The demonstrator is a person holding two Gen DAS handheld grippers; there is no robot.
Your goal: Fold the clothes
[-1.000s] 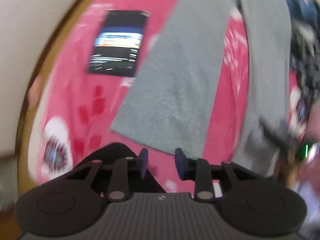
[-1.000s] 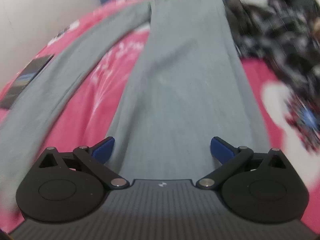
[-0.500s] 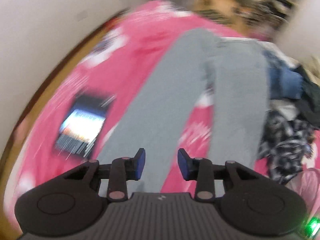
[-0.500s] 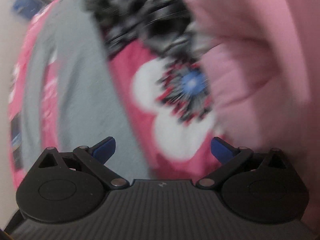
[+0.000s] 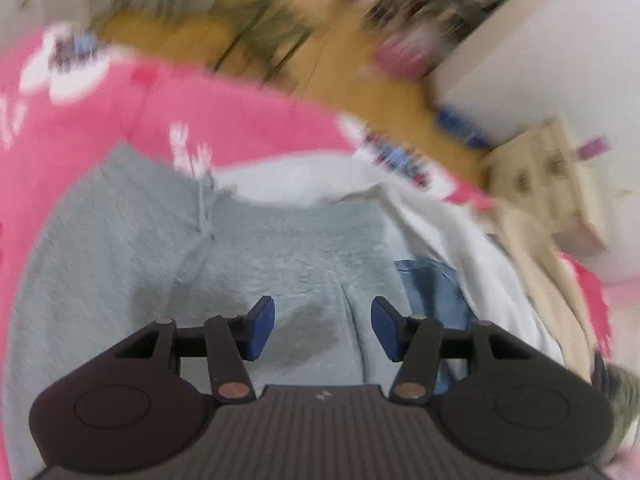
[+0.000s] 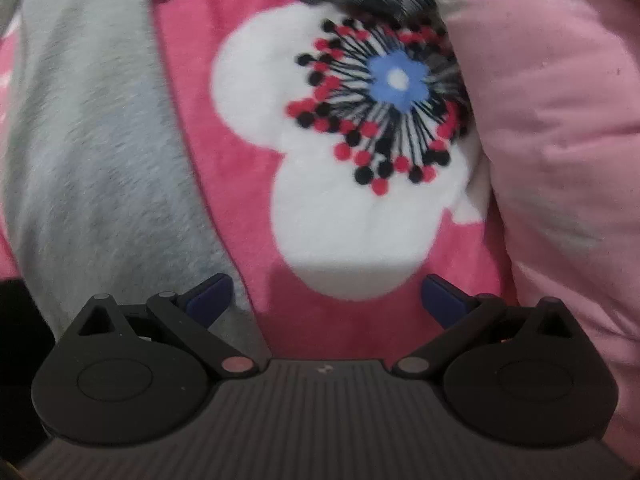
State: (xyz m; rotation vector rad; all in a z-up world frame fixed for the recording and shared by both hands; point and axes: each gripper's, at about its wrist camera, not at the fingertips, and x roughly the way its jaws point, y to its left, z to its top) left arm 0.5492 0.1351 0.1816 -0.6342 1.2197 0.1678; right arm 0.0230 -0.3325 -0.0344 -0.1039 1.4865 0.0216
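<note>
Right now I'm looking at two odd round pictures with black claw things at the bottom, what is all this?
Each picture comes from a fisheye camera on a hand-held two-finger gripper; a person holds one in each hand to fold clothes. The left gripper, with blue pads, is open above grey fleece sweatpants spread on a pink flowered blanket. A white garment and a blue denim piece lie beside the sweatpants. That picture is blurred. The right gripper is wide open over the blanket's white flower print, with the sweatpants to its left and a pale pink quilted cover to its right. Neither gripper holds anything.
</note>
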